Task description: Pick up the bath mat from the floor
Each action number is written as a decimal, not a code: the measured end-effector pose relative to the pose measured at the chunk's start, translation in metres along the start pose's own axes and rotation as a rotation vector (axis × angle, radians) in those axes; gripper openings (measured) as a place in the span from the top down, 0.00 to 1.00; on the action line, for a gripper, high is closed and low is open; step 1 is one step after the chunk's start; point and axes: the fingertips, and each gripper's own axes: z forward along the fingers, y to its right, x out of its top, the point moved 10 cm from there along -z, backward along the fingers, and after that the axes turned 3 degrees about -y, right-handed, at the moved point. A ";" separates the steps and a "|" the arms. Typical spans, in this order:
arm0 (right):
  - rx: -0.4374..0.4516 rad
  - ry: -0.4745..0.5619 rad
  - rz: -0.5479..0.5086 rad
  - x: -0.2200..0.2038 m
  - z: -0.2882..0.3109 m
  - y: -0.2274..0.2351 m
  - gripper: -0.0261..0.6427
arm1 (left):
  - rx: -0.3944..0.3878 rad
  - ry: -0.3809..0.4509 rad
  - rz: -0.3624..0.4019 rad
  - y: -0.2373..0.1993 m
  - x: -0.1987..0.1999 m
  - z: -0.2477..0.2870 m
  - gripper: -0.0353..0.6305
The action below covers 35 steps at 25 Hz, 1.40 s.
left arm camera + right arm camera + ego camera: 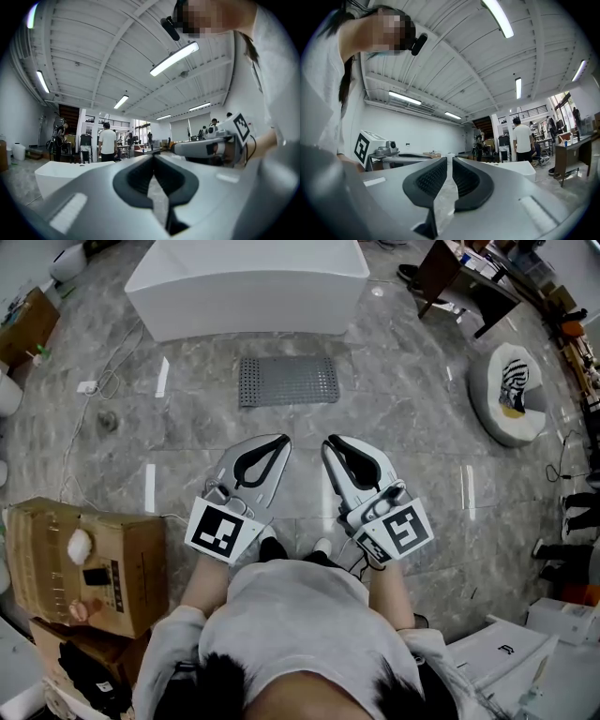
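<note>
While the bath mat (288, 381) is lying flat on the marble floor (422, 437), just in front of the white bathtub (246, 282), the head view is showing both tools waiting well short of it. The left gripper (280, 440) and right gripper (334, 442) are being held side by side at the person's waist, tips pointing toward the mat; that looks like a ready stance, with nothing picked up yet. The mat's near edge is facing the person and nothing is resting on it, so I judge that edge to be the natural place to pinch. A cardboard box (84, 563) is sitting off to the left, well apart from the mat.

In the left gripper view, the dark pads are pressing together at their tips and holding nothing. The camera is looking level across the room, so the tub is showing at the left but the mat is falling below the frame.

In the right gripper view, the pads are standing barely parted, with only a thin slit and nothing inside it. This view, too, is looking level and missing the mat. Both tools would probably need to tilt down and open before any grasp.
</note>
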 end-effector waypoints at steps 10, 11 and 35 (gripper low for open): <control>-0.061 -0.004 0.041 -0.017 0.039 -0.010 0.96 | -0.022 0.005 0.026 -0.048 -0.015 0.003 0.95; -0.063 -0.009 0.037 -0.017 0.042 -0.008 0.96 | -0.019 0.006 0.017 -0.052 -0.016 0.005 0.95; 0.027 -0.025 0.041 -0.010 0.093 0.180 0.96 | 0.107 -0.013 -0.015 -0.087 -0.010 0.169 0.95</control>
